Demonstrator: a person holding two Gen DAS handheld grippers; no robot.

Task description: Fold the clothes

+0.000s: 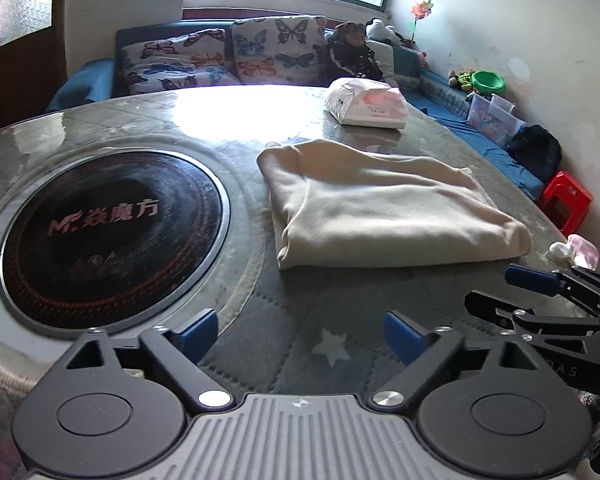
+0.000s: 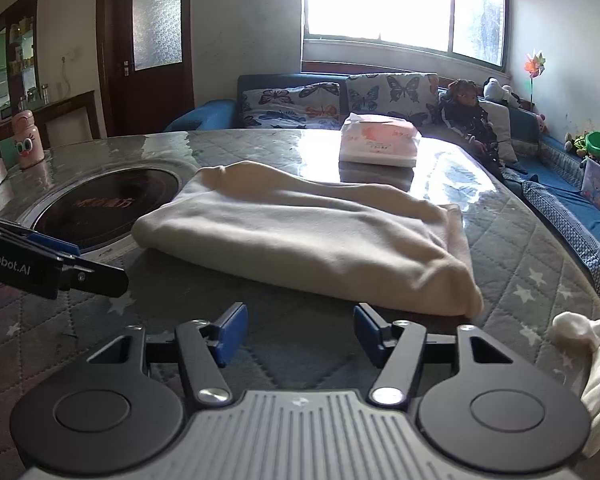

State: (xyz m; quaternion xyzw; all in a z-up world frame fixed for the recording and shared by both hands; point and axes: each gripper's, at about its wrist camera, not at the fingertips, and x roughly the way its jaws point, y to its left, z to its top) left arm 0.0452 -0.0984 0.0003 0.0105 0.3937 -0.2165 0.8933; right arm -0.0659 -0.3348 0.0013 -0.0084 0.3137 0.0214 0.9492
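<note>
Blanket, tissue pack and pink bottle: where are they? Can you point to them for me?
blanket [image 2: 308, 236], right wrist view, middle of its folded top.
tissue pack [image 2: 378, 140], right wrist view, middle of its near side.
pink bottle [image 2: 27, 142], right wrist view, body with the cartoon eyes.

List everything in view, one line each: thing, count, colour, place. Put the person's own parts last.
garment: one, cream, folded, mid table.
tissue pack: one, white and pink, on table behind garment.
cooktop: one, black, set in table, left of garment.
table: one, grey quilted cover with stars.
bottle: one, pink, far left table edge.
cushions: two, butterfly print, on blue sofa.
stool: one, red, floor at right.
bowl: one, green, on the bench by the wall.
small cloth: one, white, right table edge.
left tool: one, black with blue pads, open, empty.
right tool: one, same, open, empty.
</note>
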